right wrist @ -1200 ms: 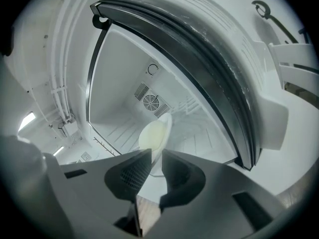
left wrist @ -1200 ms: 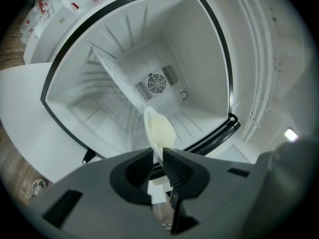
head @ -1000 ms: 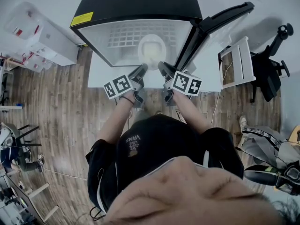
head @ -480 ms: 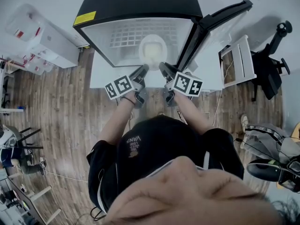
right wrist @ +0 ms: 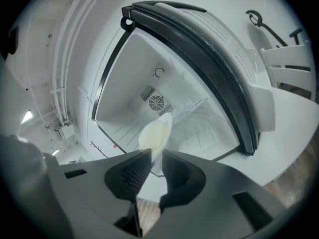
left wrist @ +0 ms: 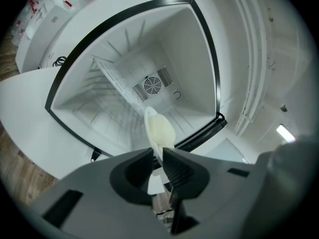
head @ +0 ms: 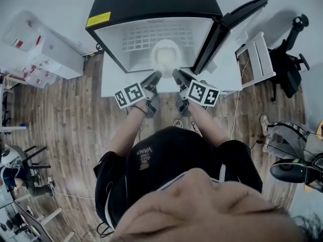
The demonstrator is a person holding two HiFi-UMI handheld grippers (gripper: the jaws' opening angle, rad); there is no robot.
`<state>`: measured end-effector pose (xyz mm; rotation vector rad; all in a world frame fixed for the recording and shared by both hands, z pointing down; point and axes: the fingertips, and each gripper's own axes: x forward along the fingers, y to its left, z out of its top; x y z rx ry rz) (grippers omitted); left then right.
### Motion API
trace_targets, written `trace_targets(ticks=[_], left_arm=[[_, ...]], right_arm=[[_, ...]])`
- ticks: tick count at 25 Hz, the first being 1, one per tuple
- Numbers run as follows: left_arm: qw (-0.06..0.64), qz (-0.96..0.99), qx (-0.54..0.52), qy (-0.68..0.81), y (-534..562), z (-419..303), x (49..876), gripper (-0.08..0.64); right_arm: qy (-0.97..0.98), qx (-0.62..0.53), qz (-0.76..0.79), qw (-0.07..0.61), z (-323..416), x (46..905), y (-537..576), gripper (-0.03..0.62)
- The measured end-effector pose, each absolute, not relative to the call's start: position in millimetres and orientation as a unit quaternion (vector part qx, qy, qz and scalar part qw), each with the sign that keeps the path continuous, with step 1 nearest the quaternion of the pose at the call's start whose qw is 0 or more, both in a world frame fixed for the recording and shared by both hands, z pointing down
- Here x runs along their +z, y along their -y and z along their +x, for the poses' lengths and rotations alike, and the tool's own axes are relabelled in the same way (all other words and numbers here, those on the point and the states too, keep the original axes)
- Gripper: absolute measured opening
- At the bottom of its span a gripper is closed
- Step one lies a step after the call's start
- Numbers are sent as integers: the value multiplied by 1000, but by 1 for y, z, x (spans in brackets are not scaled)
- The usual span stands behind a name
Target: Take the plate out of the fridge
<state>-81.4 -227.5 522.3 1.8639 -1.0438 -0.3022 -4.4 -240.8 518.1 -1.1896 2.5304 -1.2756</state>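
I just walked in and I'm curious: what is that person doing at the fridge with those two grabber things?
A person is taking a pale plate out of the open fridge. The left gripper and the right gripper each pinch the plate's rim, one on each side. The plate is at the fridge's opening, not clear of it yet, and the door stands wide open at the person's right.

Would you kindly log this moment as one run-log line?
left tool: shut on plate | right tool: shut on plate | plate: at fridge mouth | door: open
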Motion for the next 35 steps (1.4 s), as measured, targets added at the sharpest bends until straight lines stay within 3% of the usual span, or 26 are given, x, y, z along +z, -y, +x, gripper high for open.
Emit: trace_targets(ticks=[35], left_arm=[[477,776,-108,398,155,-99,524,55]], right_arm=[[-814,-401,-418,47,-21,520,164,75]])
